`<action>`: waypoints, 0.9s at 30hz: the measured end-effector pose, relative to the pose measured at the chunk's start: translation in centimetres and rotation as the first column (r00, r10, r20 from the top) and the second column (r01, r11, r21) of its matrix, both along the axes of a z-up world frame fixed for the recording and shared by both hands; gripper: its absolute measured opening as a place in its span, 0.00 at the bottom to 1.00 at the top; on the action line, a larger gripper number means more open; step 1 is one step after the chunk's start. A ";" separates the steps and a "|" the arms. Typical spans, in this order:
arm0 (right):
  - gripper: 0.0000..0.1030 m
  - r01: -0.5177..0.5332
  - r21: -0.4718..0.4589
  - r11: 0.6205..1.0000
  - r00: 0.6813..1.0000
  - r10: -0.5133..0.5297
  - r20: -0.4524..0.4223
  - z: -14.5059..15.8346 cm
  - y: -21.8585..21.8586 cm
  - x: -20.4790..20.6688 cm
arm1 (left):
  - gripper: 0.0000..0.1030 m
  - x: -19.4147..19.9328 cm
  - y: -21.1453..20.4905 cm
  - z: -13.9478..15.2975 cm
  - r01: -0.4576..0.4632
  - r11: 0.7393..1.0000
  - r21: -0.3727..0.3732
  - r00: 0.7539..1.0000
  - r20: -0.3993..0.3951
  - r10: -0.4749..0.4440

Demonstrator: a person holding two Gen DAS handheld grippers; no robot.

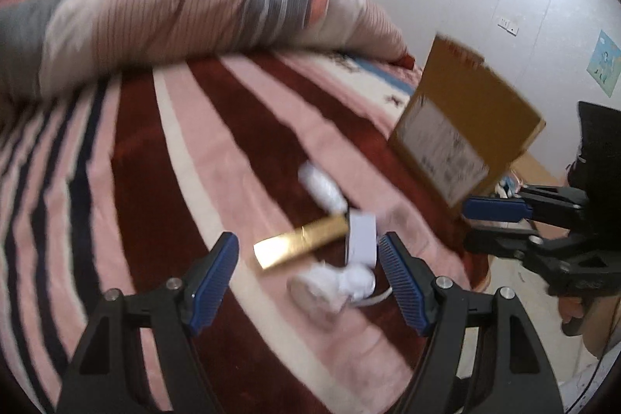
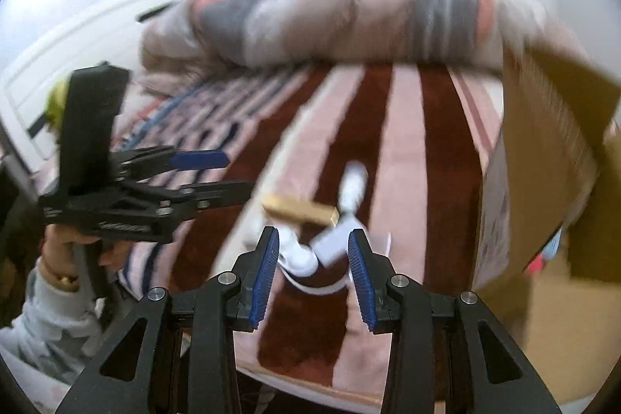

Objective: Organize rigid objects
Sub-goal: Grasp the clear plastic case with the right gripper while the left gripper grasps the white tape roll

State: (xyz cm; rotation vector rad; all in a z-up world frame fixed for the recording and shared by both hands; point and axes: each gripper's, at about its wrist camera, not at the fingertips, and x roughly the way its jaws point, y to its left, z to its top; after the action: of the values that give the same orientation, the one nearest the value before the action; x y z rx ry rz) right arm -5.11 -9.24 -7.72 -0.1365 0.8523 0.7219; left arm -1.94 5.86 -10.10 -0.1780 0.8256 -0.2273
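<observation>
Striped blanket, left gripper level, jaws apart, empty

The right gripper hangs over the striped blanket, jaws apart and holding nothing. Just ahead of its fingertips lie a gold bar-shaped box, a small white box and white wrapped bundles, all blurred. The left gripper reaches in from its left; a cardboard box stands to its right.

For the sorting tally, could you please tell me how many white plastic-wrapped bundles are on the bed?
2: one wrapped bundle beyond the gold box, another wrapped bundle nearer the camera, beside the white box. More may be hidden; the pictures are blurred.
</observation>
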 end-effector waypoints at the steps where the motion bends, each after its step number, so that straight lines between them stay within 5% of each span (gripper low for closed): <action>1: 0.32 0.022 -0.015 1.000 1.000 -0.022 -0.008 -0.7 -0.1 0.3 | 0.70 0.0 -0.2 -0.9 0.005 1.000 -0.010 1.000 -0.013 -0.005; 7: 0.35 0.140 -0.110 0.984 0.990 -0.142 -0.005 -4.7 -0.1 1.3 | 0.68 0.3 -1.0 -4.3 0.026 0.998 -0.058 0.997 -0.067 -0.030; 13: 0.36 0.153 -0.156 0.976 0.988 -0.157 -0.011 -6.7 0.7 2.4 | 0.38 0.8 -1.1 -5.4 0.020 0.999 -0.047 0.995 -0.093 -0.024; 27: 0.26 0.157 -0.167 0.973 0.987 -0.160 -0.005 -7.3 0.6 3.6 | 0.38 0.5 0.3 -4.9 0.002 0.999 -0.033 0.995 -0.102 -0.005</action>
State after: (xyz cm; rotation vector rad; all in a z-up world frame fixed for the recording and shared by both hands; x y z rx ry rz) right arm -1.51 -8.61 -14.98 -0.2086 0.9303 0.5029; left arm -1.46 6.19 -14.96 -0.2207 0.9239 -0.2370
